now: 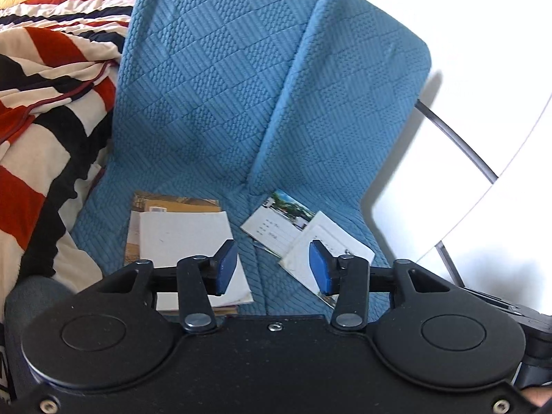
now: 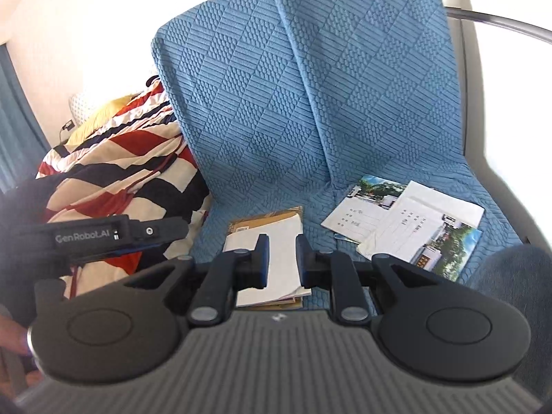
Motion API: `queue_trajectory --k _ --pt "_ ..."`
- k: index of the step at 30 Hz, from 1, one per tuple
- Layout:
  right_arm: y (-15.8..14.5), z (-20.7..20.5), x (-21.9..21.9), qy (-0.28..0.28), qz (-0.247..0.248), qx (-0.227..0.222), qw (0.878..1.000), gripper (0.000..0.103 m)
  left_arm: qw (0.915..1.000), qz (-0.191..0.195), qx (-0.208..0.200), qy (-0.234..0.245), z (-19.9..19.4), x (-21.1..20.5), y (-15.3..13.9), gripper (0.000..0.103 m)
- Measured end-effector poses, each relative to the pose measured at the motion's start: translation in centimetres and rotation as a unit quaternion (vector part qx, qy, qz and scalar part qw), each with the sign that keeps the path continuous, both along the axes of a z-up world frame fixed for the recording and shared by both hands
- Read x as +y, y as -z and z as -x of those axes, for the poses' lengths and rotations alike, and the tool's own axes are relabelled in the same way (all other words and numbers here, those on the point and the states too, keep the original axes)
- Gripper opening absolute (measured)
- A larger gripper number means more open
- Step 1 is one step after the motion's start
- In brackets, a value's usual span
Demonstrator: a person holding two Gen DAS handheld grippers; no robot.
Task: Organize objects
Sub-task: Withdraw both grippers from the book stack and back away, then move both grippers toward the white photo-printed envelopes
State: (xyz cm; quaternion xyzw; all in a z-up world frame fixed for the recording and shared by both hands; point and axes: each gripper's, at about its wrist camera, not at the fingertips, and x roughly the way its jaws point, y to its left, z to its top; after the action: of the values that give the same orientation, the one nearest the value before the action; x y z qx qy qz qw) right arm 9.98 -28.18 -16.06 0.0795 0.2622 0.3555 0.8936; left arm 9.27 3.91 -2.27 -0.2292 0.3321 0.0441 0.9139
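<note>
Blue quilted seat (image 1: 207, 110) — stacked booklets (image 1: 186, 238) lie beyond the left gripper (image 1: 272, 267), its jaws apart and empty; loose cards (image 1: 310, 238) lie right.

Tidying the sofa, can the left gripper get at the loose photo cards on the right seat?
Probably yes: the left gripper hangs empty, jaws apart, and the photo cards lie uncovered on the blue seat cover.

- Stack of booklets (image 1: 188, 241): near edge hidden behind the left gripper (image 1: 272, 267) body.
- Loose cards (image 2: 407, 220): printed text too small to read.
- Striped blanket (image 1: 45, 103): cut off at the frame's left edge.
</note>
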Motion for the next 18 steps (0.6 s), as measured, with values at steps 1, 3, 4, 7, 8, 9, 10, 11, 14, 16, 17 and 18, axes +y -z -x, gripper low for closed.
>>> queue_trajectory --k 1,3,4,7,8,9,10,11,14,16,17,18 --pt "0.0 0.4 -0.3 0.003 -0.002 0.000 1.000 0.020 1.0000 -0.002 -0.002 0.002 0.1 -0.3 -0.1 0.047" --pt "0.2 0.5 -0.7 0.007 -0.001 -0.001 1.000 0.020 1.0000 -0.003 -0.003 0.006 0.3 -0.9 -0.2 0.047" --pt "0.3 0.6 -1.0 0.010 -0.002 -0.001 1.000 0.020 1.0000 -0.002 -0.004 0.008 0.3 -1.2 -0.3 0.048" --pt "0.4 0.7 -1.6 0.018 -0.004 -0.004 1.000 0.020 0.9999 -0.003 -0.010 0.013 0.2 -1.8 -0.4 0.052" --pt "0.4 0.7 -1.8 0.022 -0.003 -0.005 1.000 0.020 0.9998 -0.004 -0.011 0.014 0.2 -2.0 -0.4 0.053" --pt "0.5 0.7 -2.0 0.028 -0.001 -0.007 1.000 0.020 0.9998 -0.006 -0.011 0.015 0.0 -2.2 -0.3 0.054" --pt "0.5 0.7 -2.2 0.032 0.001 -0.008 0.999 0.020 0.9998 -0.008 -0.009 0.018 -0.2 -2.4 -0.3 0.058" --pt "0.5 0.6 -2.4 0.037 0.002 -0.007 0.999 0.020 0.9997 -0.010 -0.004 0.020 -0.5 -2.7 -0.1 0.059" --pt "1.0 0.0 -3.0 0.048 0.001 0.002 0.999 0.022 0.9996 -0.006 -0.001 0.027 -1.1 -3.2 0.4 0.065" --pt "1.3 -0.4 -3.3 0.056 0.003 0.006 0.998 0.024 0.9996 -0.001 0.000 0.029 -1.7 -3.4 0.7 0.072" --pt "1.5 -0.6 -3.5 0.059 0.003 0.008 0.998 0.025 0.9996 0.000 0.001 0.029 -2.0 -3.5 0.9 0.073" --pt "1.7 -0.9 -3.6 0.062 0.004 0.011 0.998 0.025 0.9996 0.002 0.002 0.029 -2.3 -3.6 1.0 0.077"
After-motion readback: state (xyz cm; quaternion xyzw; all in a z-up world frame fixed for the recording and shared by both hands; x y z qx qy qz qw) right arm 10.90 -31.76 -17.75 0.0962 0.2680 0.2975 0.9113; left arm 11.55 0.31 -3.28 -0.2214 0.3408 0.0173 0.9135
